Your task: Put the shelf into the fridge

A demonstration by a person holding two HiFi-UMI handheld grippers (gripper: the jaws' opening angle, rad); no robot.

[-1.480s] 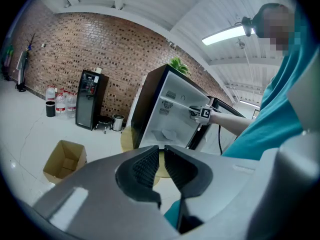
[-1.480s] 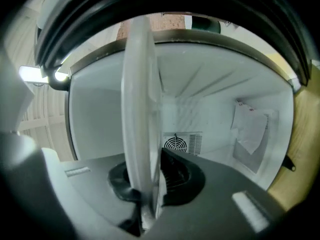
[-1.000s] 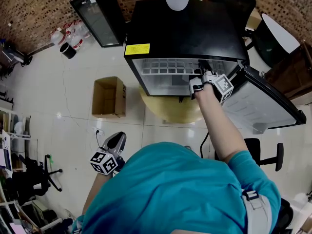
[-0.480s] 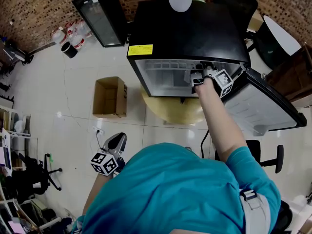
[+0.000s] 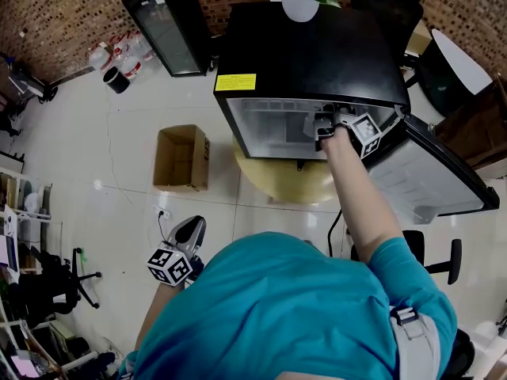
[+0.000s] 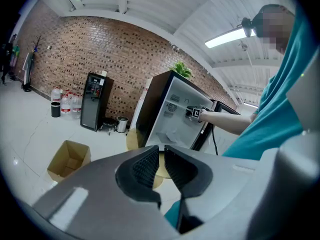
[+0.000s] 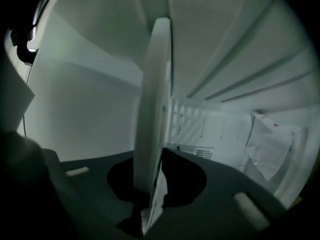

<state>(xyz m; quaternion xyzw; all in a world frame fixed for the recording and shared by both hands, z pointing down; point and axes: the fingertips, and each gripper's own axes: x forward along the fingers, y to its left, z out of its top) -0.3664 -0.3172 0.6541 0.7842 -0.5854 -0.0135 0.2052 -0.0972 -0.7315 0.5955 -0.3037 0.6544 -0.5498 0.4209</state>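
R gripper [image 5: 326, 130] at 1 o'clock, reached into open fridge [image 5: 309, 54]. Jaws clamped on edge of white shelf [image 7: 152, 109], which sits edge-on, panel inside cavity, prob. to line it up w/ side-wall ribs [image 7: 240, 79]. Door [image 5: 432, 172] wide at 2 o'clock for clearance. L gripper [image 5: 184, 240] low at 7 o'clock, jaws together, empty, parked clear.

A yellow label [image 5: 235, 81] on the fridge [image 5: 309, 46] is showing print too small to read; nothing else is legible.
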